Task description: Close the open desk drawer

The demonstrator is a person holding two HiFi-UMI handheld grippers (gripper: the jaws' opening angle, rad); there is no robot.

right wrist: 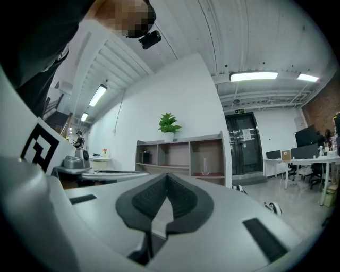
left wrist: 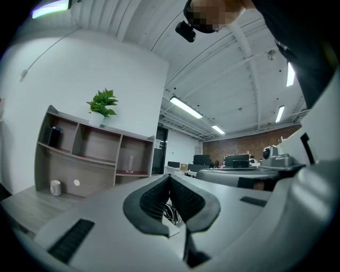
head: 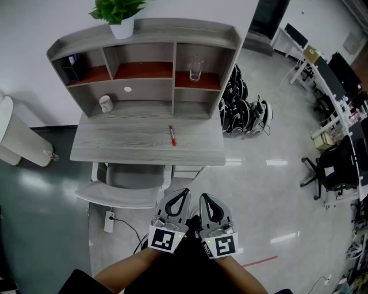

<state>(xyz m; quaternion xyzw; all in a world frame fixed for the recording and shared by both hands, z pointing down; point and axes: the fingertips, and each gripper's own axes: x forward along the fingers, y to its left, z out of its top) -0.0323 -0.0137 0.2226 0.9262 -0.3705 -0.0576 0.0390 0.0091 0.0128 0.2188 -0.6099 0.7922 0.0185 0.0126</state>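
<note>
The drawer [head: 187, 170] juts from under the tabletop [head: 144, 143], apparently open; left gripper [head: 179, 198] and right gripper [head: 207, 202] hang well back, jaws pressed together, empty.

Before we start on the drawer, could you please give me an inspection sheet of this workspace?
Surface: grey desk top, carrying a red pen.
Job's things: drawer juts out under the desk's front edge, right of the chair.
Clutter: plant on the hutch; glass and white cup on shelves.
Grippers: left gripper and right gripper both shut, empty, short of the desk.
Cables: power strip with its lead on the floor.
Surroundings: pile of black-and-white gear beside the desk; office desks at right.
</note>
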